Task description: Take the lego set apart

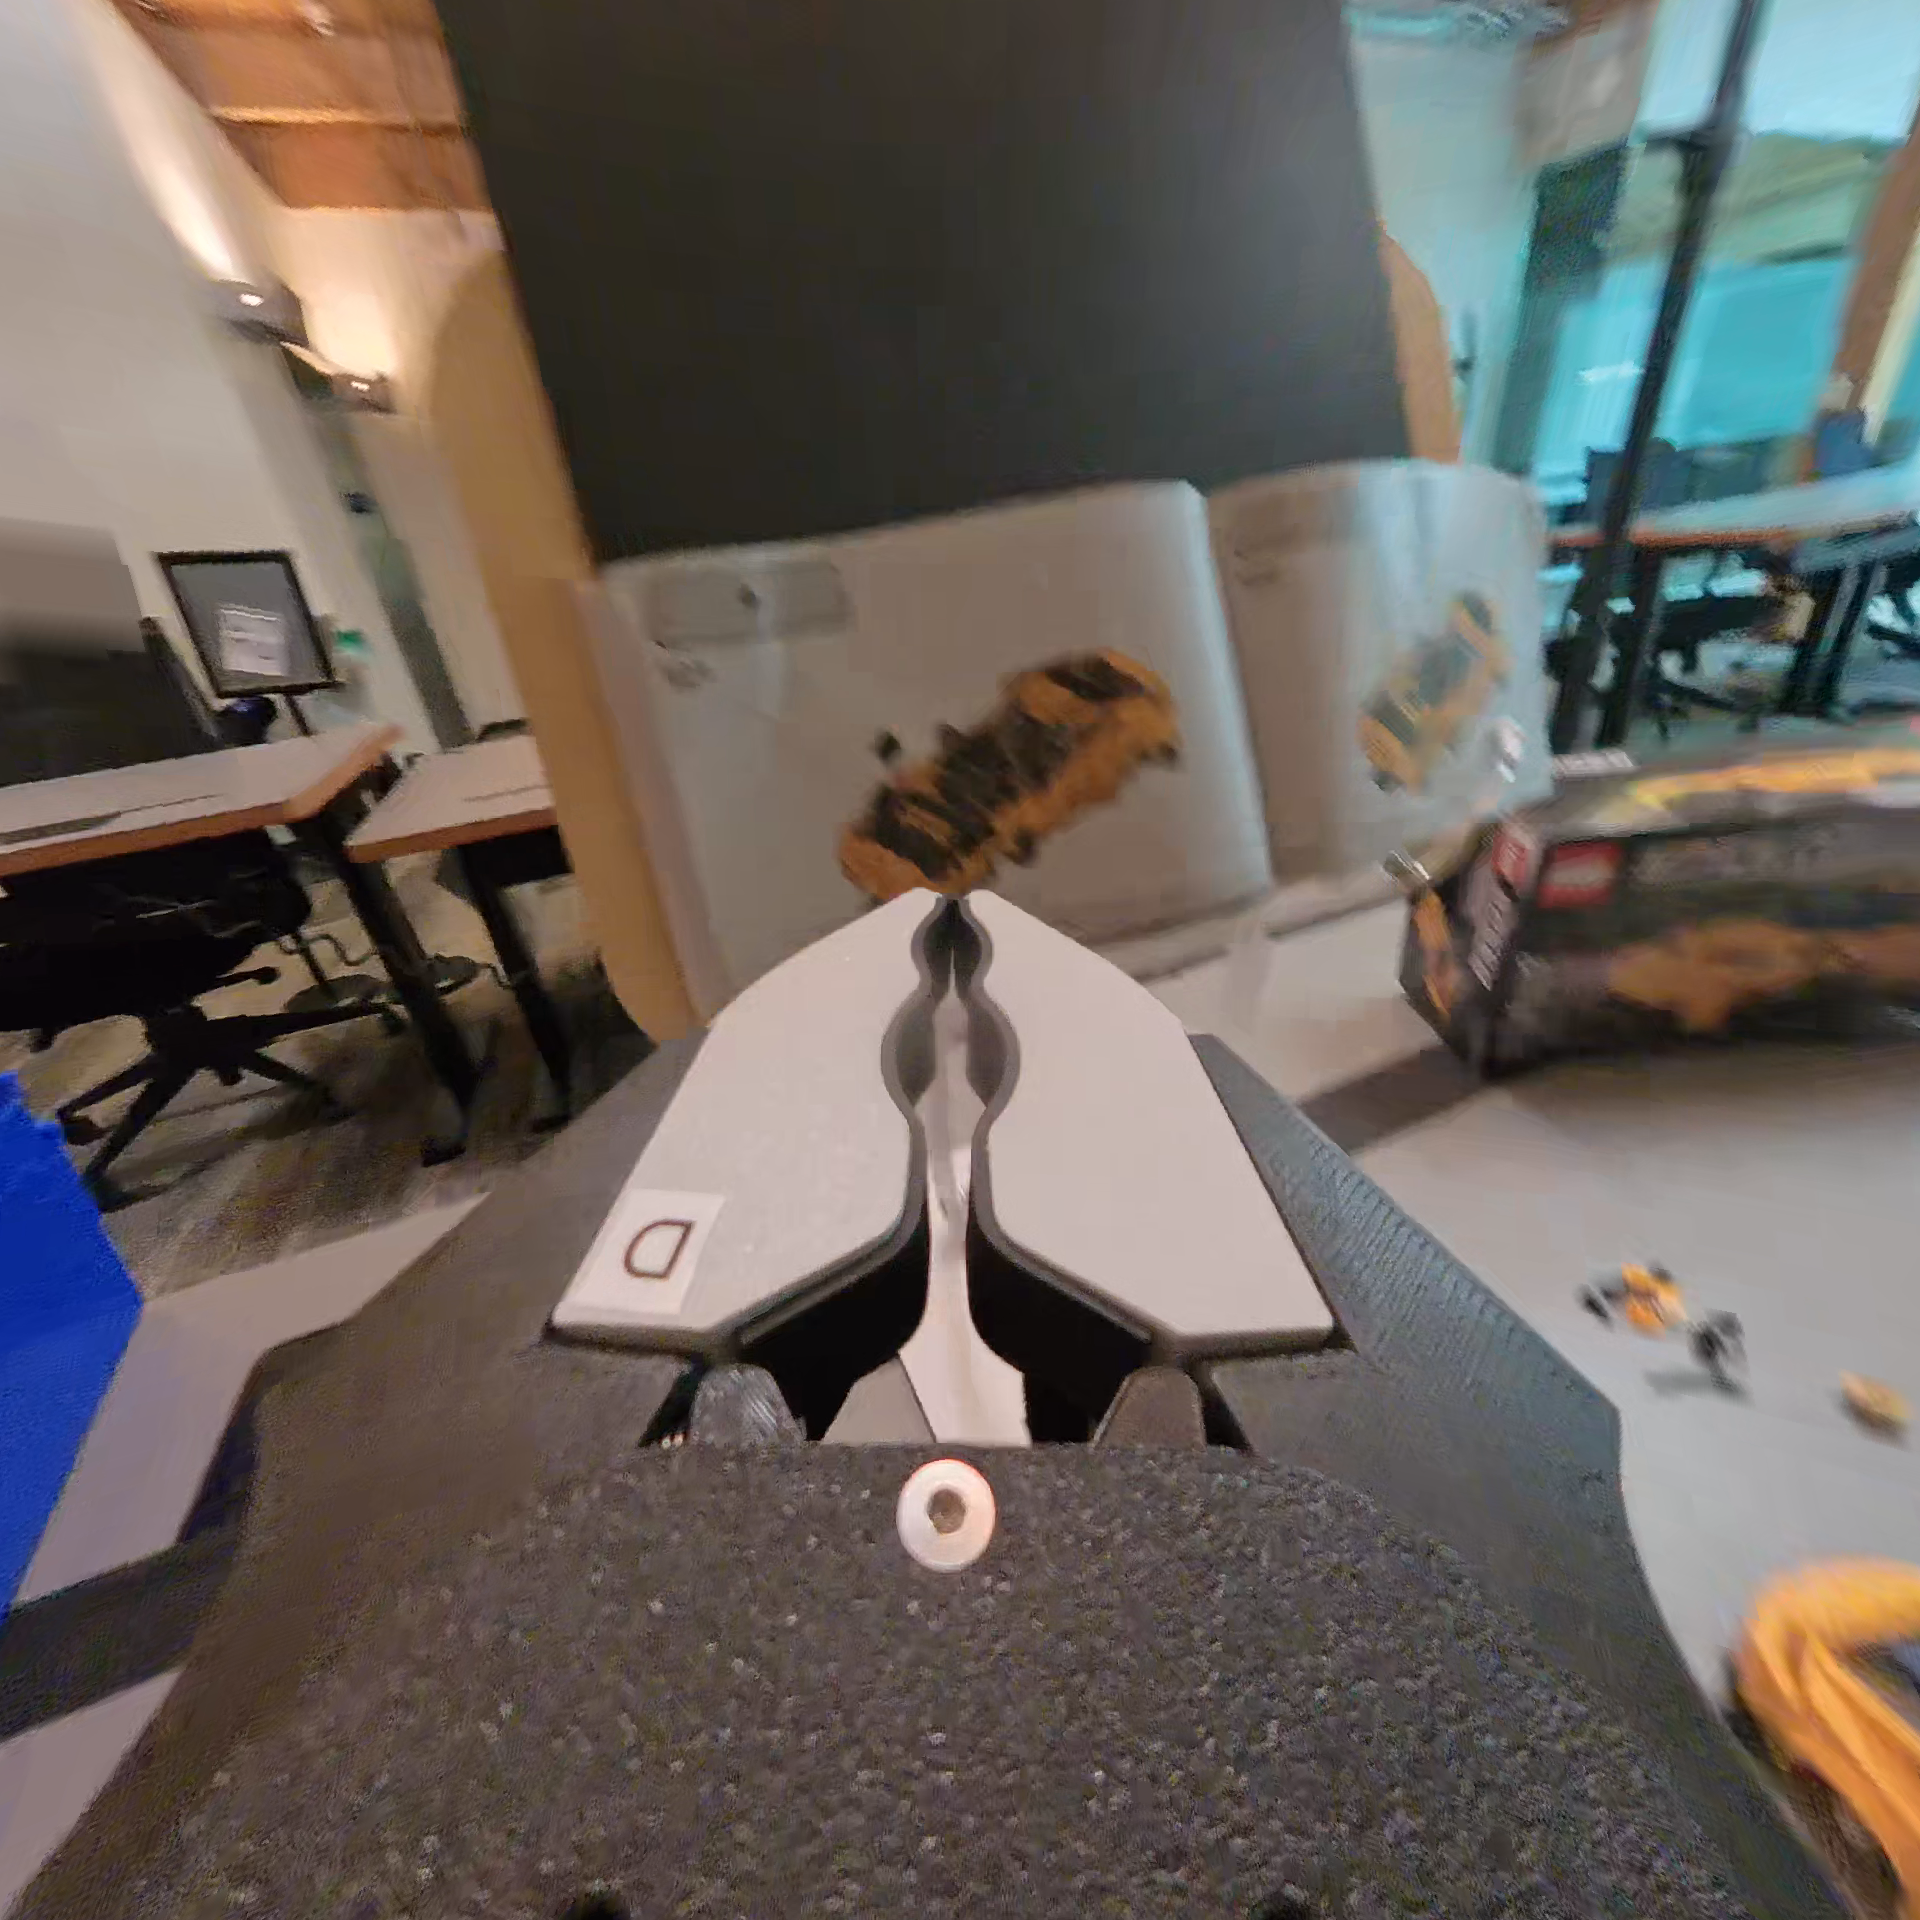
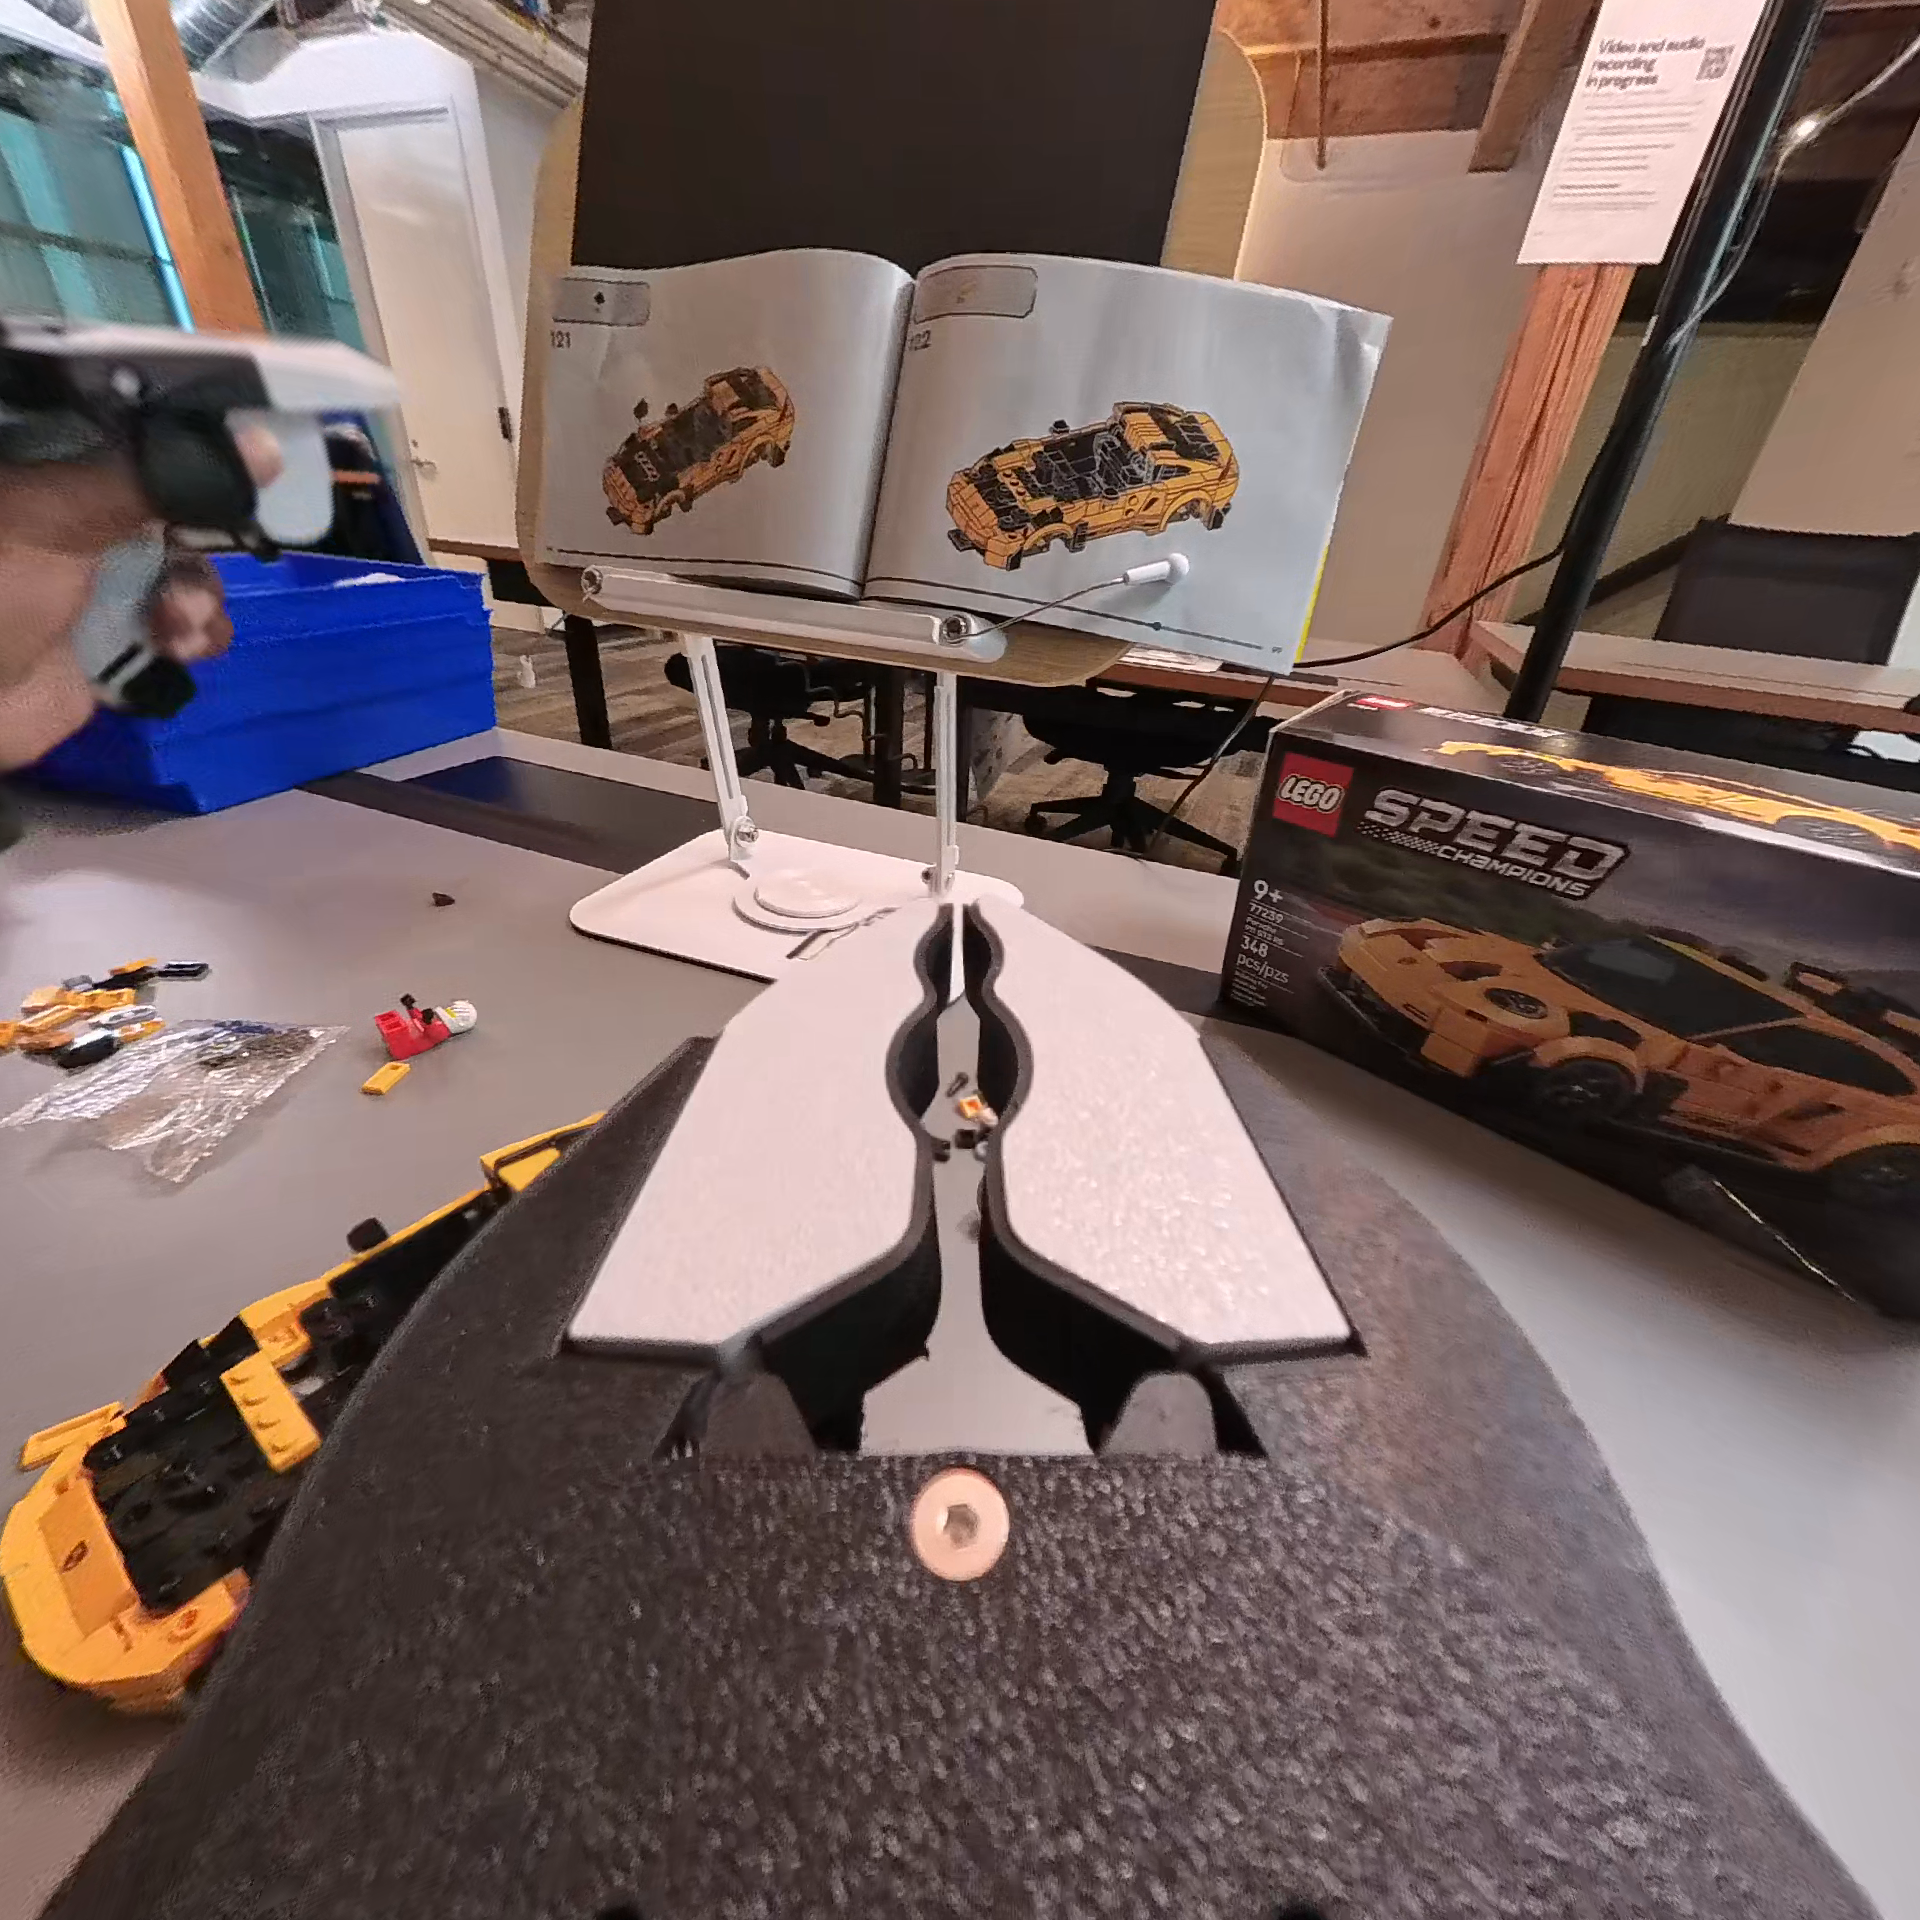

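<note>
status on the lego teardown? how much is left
Early. Done: a few loose pieces and a minifigure lie on the table. In hand: nothing visible; the left tongs and right tongs are both shut, seemingly empty. Left: the yellow car is still mostly assembled.

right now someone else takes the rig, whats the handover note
Left gripper: fingers shut, nothing seen held, raised and aimed at the manual; view is blurred.
Right gripper: fingers shut, empty, above the table, beside the car.
Car: on the table at the right gripper's left, roof off, mostly still built.
Done: loose pieces and a minifigure lie at far left by a clear bag; tiny bits ahead of the right gripper.
Box at right, blue bin at far left.
Left: strip the car.
</note>
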A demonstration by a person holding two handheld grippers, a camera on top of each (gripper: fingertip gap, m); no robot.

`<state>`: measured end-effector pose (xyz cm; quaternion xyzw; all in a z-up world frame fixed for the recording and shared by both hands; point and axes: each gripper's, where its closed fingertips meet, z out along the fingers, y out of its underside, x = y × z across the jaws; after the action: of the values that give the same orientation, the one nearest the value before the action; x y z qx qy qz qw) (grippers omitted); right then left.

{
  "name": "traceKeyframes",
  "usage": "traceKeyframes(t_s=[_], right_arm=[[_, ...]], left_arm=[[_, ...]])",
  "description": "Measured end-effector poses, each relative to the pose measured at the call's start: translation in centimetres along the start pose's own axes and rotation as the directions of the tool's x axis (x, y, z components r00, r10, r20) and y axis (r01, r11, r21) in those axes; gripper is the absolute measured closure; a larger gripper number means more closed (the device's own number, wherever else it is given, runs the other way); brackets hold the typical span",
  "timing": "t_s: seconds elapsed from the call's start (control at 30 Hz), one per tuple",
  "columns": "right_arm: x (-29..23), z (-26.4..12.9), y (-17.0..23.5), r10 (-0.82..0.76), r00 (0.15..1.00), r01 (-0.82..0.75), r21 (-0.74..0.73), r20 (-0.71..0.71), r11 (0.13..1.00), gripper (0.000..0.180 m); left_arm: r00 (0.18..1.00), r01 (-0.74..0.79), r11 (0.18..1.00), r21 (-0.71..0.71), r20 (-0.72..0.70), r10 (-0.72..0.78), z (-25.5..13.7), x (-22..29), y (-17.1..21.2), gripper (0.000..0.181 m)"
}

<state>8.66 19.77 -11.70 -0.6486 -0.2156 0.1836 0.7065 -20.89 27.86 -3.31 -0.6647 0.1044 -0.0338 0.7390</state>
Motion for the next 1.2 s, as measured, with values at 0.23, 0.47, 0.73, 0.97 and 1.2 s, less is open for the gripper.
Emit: traceKeyframes(t_s=[0.23,0.47,0.73,0.97,1.2], right_arm=[[0.7,0.4,0.8,0.004,1.000,-0.005,-0.022,-0.015,1.000,0.176],[0.7,0.8,1.6,0.004,1.000,-0.004,-0.045,-0.004,0.999,0.173],[0.5,0.9,2.1,0.007,1.000,-0.007,-0.062,0.009,0.998,0.173],[0.4,1.0,2.3,0.006,1.000,-0.005,-0.068,0.018,0.998,0.173],[0.2,1.1,2.5,0.005,1.000,-0.003,-0.079,0.025,0.997,0.173]], left_arm=[[0.998,0.025,1.000,0.003,0.065,-0.025,5.9,-3.0,-0.8,0.181],[0.999,0.022,0.999,-0.039,0.037,-0.020,8.3,-2.1,0.6,0.181],[0.999,0.022,0.999,-0.047,0.031,-0.020,8.9,-2.3,0.9,0.181],[0.998,0.002,1.000,-0.013,0.058,-0.001,9.0,-3.1,-0.4,0.181],[0.992,-0.050,0.999,-0.007,0.115,0.051,10.1,-5.2,-2.8,0.181]])
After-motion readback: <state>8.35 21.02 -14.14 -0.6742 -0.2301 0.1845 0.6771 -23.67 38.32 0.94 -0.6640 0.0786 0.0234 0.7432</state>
